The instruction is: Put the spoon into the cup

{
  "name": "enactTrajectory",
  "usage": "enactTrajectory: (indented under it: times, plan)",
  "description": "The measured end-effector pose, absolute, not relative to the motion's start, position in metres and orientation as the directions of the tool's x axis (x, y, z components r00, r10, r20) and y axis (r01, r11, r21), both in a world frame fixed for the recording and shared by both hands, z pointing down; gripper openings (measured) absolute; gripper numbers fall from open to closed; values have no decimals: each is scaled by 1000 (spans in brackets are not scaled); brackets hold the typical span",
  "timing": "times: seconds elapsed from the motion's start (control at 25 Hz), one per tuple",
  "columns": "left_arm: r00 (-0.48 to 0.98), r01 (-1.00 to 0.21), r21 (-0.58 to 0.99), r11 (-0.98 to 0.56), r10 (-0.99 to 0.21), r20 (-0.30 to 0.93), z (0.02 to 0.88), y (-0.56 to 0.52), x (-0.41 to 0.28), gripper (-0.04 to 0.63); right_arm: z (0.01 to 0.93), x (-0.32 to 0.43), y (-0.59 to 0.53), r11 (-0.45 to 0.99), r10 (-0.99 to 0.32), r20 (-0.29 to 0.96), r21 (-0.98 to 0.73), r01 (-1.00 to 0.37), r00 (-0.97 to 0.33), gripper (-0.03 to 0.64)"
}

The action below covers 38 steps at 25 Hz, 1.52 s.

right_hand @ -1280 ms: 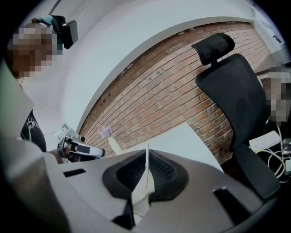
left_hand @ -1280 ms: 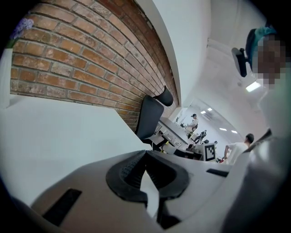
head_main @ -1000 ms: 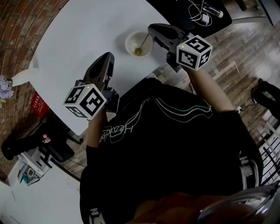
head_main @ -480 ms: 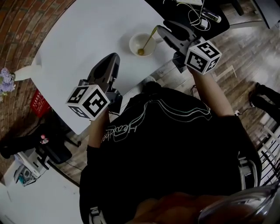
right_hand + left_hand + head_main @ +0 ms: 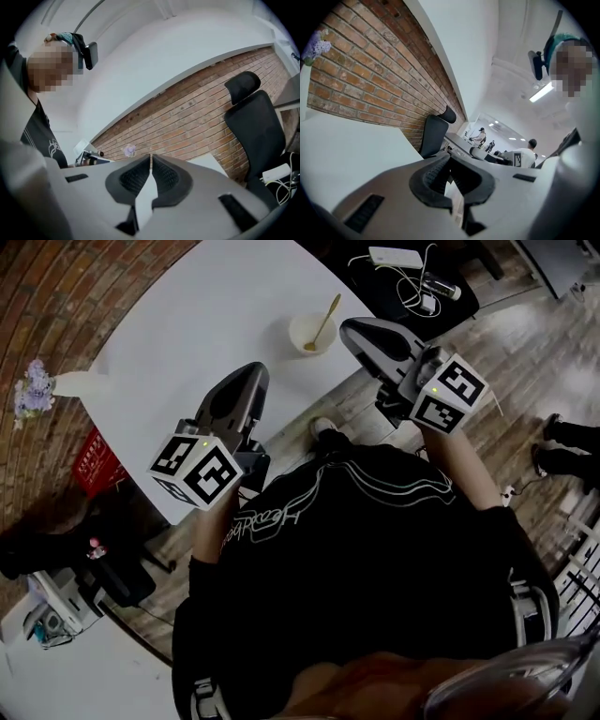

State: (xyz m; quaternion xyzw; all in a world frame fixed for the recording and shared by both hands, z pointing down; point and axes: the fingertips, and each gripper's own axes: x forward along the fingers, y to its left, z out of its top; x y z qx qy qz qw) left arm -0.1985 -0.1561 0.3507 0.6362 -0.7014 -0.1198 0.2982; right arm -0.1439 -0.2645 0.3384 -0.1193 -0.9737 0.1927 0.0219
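Two hand-held grippers hover at the near edge of a white table (image 5: 206, 324), forearms reaching out from a black shirt. The left gripper (image 5: 251, 374) angles over the tabletop, jaws pressed together on nothing. The right gripper (image 5: 352, 329) points level beside the table's edge, jaws closing with nothing between them. Near its tip, apart from it, a cup (image 5: 305, 336) holds the gold spoon (image 5: 325, 319), handle leaning out.

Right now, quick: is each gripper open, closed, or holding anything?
Left gripper: closed, holding nothing.
Right gripper: jaws closing, tips meeting, nothing between them.
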Motion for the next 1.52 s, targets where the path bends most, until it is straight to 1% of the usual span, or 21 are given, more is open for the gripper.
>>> enactTrajectory:
  times: [0.2,0.32,0.64,0.84,1.52]
  plan:
    - [-15,-831,541,132,-977,215,332,-125,-182,3,323,-131,-205,864,340,-4,-393,314,-940,0]
    - [0,-846,524,101,-982,191,322,-117,-171,3,314,-122,-184,858,368,-13,-381,345,-930,-3]
    - [21,-869,492,55,-989,148,300,-110,-159,3,303,-117,-173,862,356,-5,-385,330,-935,-3]
    - [2,-874,482,62,-991,132,292,-103,-161,3,298,-118,-171,865,360,1,-376,333,-933,-3]
    - [-6,-873,481,80,-988,153,299,-116,-169,3,309,-125,-188,856,357,16,-407,320,-934,-3]
